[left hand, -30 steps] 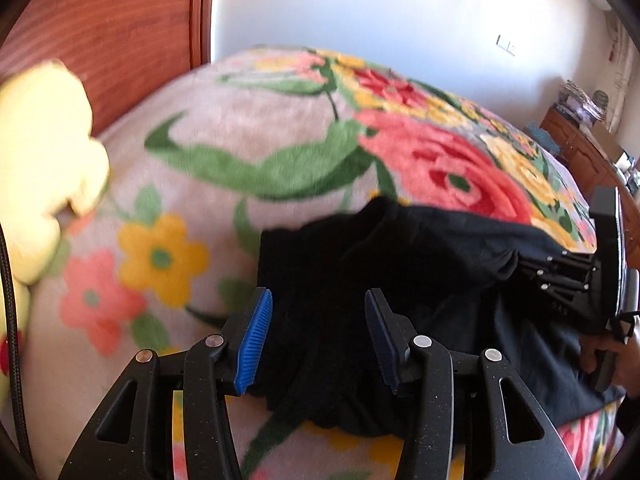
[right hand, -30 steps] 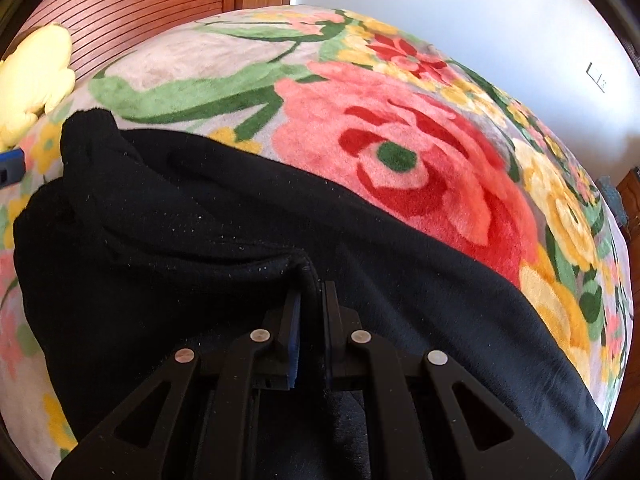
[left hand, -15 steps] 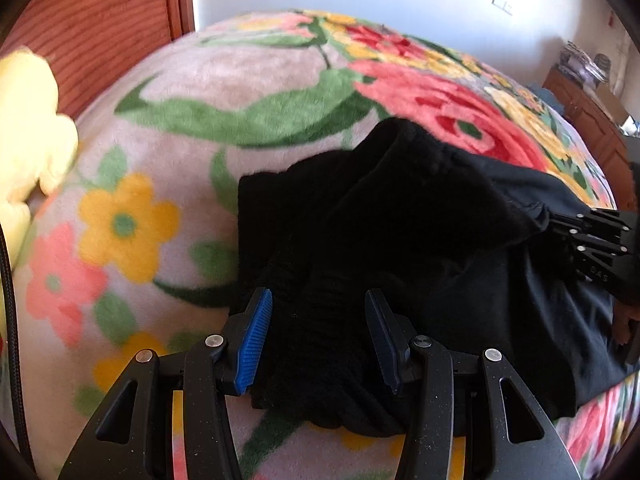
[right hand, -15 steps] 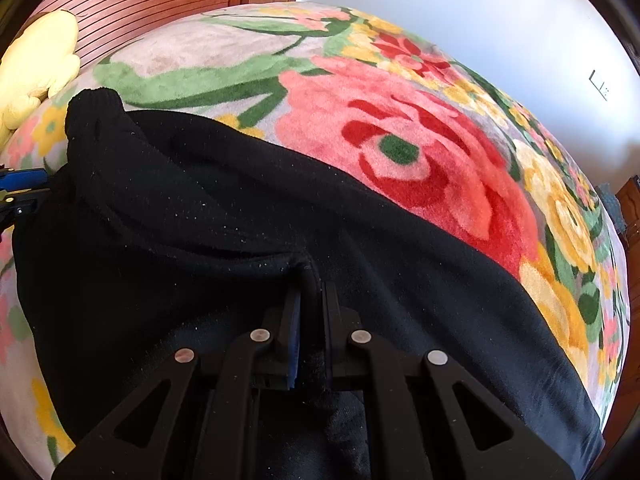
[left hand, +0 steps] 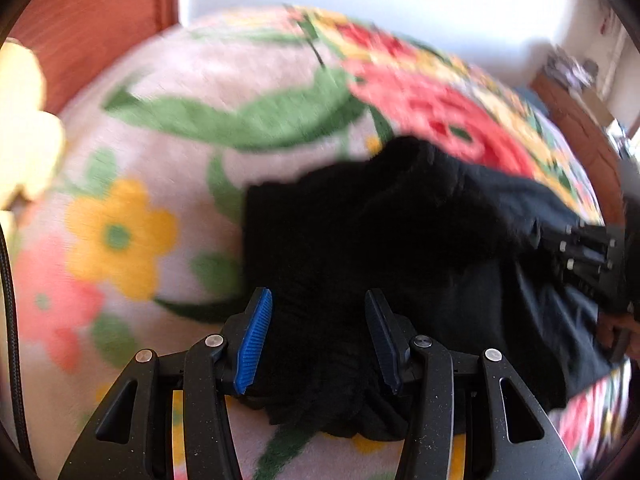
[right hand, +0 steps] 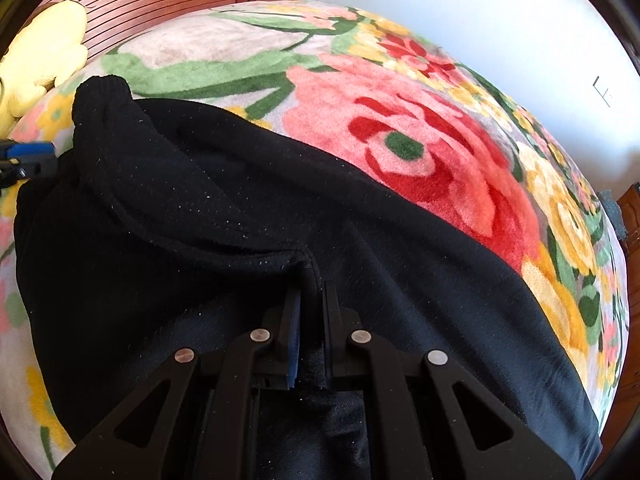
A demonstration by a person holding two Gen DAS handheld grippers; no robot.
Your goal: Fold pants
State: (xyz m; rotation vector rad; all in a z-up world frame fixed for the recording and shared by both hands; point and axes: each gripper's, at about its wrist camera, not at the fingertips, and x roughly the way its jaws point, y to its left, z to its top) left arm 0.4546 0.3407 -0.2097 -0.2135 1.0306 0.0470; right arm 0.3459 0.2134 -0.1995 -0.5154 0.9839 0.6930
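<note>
A plush floral blanket [right hand: 420, 152] covered the bed, its deep pile printed with a large pink-red rose, green leaves and yellow blossoms. Across it, from about nine o'clock to five o'clock in the right wrist view, lay the black pants [right hand: 240, 208], a soft, lint-flecked knit bunched into rounded folds, with a ribbed cuff humped up at ten o'clock. In the left wrist view, which was blurred, the same cloth sat heaped at the picture's centre.

Behind the bed stood a reddish slatted wooden headboard [right hand: 160, 4] at eleven o'clock and a pale wall [right hand: 480, 20] at one o'clock. A yellow flower-shaped cushion [right hand: 44, 56] rested at the blanket's ten o'clock edge. Wooden furniture [left hand: 572, 108] showed at two o'clock in the left view.

The right gripper [right hand: 310, 308] was clamped together on a pinched ridge of the pants. The left gripper [left hand: 316, 324] had its jaws partly apart with bunched cloth between them; whether the blue ribbed pads [left hand: 254, 344] pressed on it I cannot tell.

Bare blanket lay open beyond the pants toward twelve o'clock.
</note>
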